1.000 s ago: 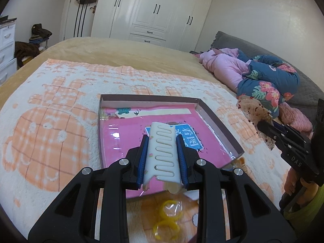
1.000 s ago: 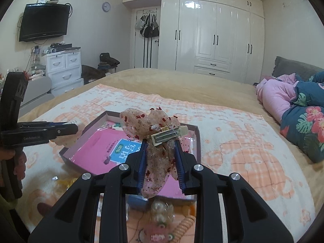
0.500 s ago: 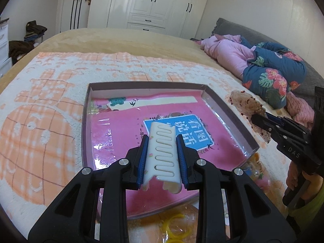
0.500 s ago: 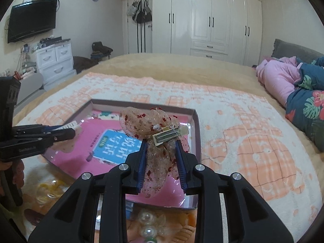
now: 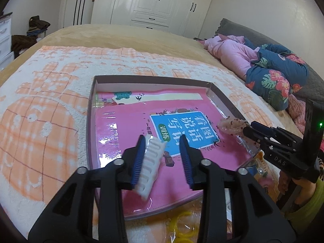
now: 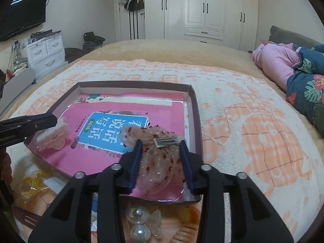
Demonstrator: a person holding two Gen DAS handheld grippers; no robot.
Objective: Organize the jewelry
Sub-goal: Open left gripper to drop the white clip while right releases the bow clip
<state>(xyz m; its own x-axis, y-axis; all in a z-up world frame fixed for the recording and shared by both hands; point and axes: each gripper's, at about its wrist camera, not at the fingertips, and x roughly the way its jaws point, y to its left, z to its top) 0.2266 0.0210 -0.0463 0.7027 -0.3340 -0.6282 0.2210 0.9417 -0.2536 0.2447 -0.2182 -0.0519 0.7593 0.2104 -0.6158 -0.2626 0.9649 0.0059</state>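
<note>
A shallow brown box [image 5: 154, 79] [image 6: 197, 111] lined with a pink book cover lies on the bed. My left gripper [image 5: 163, 159] is open over its near part; a white claw hair clip [image 5: 150, 167] leans against the left finger. The clip also shows in the right wrist view [image 6: 53, 136], resting in the box. My right gripper [image 6: 161, 161] is open over the box's near right corner. A sheer red-speckled bow clip [image 6: 158, 156] lies between its fingers. The right gripper also shows in the left wrist view [image 5: 251, 131], with the bow [image 5: 231, 125] at its tip.
Loose pieces lie on the blanket in front of the box: yellow rings [image 6: 32, 184] [image 5: 182, 224], clear bead ornaments [image 6: 139, 222], an orange coil tie [image 6: 186, 232]. A pink and floral quilt [image 5: 263, 66] lies at the right. Wardrobes [image 6: 202, 10] stand behind.
Both grippers moved down and forward over the box and opened. The white claw clip and the bow clip were let go and now rest in the box.
</note>
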